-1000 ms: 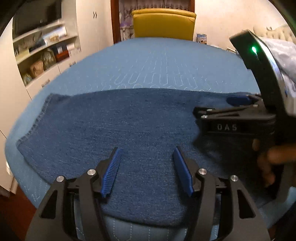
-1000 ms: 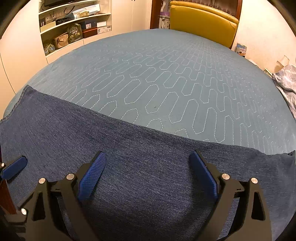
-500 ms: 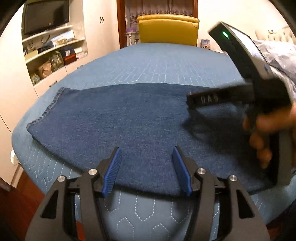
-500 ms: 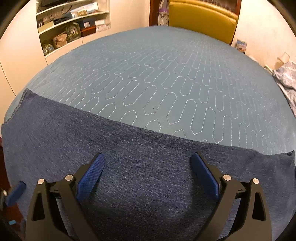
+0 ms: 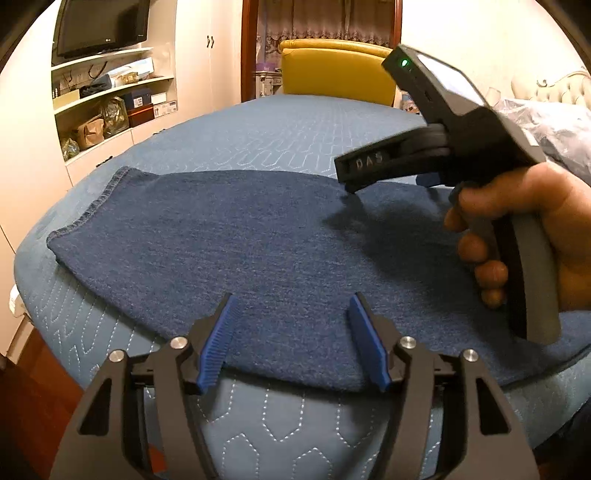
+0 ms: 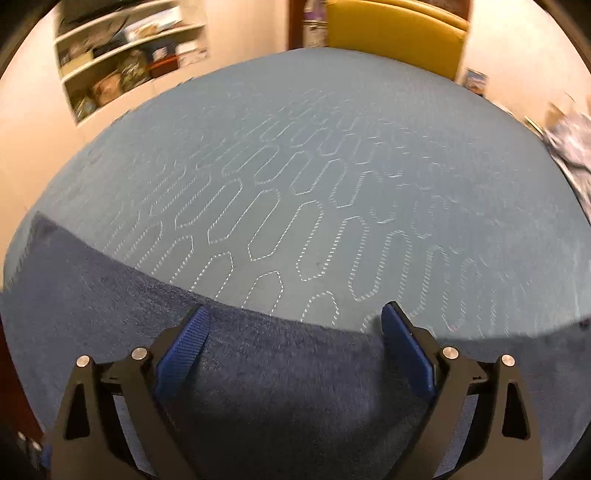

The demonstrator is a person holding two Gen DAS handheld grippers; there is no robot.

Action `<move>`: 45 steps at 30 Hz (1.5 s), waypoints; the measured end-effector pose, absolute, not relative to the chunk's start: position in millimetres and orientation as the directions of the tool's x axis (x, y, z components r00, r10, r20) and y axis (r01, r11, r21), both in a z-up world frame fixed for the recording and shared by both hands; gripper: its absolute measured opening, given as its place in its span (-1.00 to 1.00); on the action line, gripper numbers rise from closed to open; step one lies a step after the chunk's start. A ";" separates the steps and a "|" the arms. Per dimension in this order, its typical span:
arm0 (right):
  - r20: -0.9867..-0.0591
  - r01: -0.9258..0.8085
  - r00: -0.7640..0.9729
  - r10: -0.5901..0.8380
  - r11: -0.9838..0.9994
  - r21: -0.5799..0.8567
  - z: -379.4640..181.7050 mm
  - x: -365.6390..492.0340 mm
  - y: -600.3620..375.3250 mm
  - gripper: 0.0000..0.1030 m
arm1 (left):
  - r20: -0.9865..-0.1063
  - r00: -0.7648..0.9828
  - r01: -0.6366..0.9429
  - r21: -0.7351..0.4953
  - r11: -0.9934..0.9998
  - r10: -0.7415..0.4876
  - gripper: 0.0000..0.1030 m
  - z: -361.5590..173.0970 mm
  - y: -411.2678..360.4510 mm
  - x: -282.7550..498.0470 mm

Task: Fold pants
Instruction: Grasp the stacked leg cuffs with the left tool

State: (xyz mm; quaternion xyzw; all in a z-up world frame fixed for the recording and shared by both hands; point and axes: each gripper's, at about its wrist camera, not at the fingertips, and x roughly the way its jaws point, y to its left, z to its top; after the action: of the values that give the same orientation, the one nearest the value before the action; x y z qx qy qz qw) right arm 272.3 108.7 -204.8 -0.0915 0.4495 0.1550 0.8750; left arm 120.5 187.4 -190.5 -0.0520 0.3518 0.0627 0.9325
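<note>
Dark blue denim pants (image 5: 258, 240) lie flat in a long folded strip on the blue quilted cover (image 5: 280, 133), with the stitched hem at the left end. My left gripper (image 5: 293, 341) hovers over the strip's near edge. Its jaws are opening and no cloth is pinched between the blue pads (image 5: 218, 339). In the left wrist view a hand (image 5: 535, 229) holds the other gripper above the right part of the pants. My right gripper (image 6: 295, 332) is open over the far edge of the pants (image 6: 258, 376), its jaws wide and nothing between them. The right wrist view is motion-blurred.
A yellow chair (image 5: 336, 77) stands beyond the far side of the cover. Open shelves (image 5: 107, 107) and a TV (image 5: 99, 26) line the left wall. Crumpled light fabric (image 6: 569, 147) lies at the right. The cover's near edge drops to a wooden floor (image 5: 40, 387).
My left gripper drew back to the pants' near edge and its jaws widened slightly. The right gripper lifted and shifted toward the far edge of the strip, which blurs its view.
</note>
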 end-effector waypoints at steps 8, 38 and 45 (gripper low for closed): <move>-0.788 -0.366 0.531 0.311 0.923 0.117 -205.1 212.4 117.3 0.77 | -0.514 0.856 -0.322 -0.608 0.725 -0.052 0.32 -165.6 327.5 52.6; -0.765 -0.382 0.587 0.267 0.924 0.029 -229.3 193.6 125.0 0.87 | -0.306 0.912 -0.259 -0.946 0.194 -0.275 -0.14 -240.5 484.3 62.2; -0.764 -0.382 0.588 0.264 0.924 0.025 -227.7 194.5 130.5 0.87 | -0.350 0.887 -0.279 -0.926 0.256 -0.301 -0.23 -235.5 472.1 68.5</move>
State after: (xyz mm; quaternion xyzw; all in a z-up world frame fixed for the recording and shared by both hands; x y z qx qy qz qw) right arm 194.5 130.5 -227.7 -0.0711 0.4157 0.1820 0.8883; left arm 68.5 472.1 -235.5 -0.6100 0.2377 -0.0073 0.7559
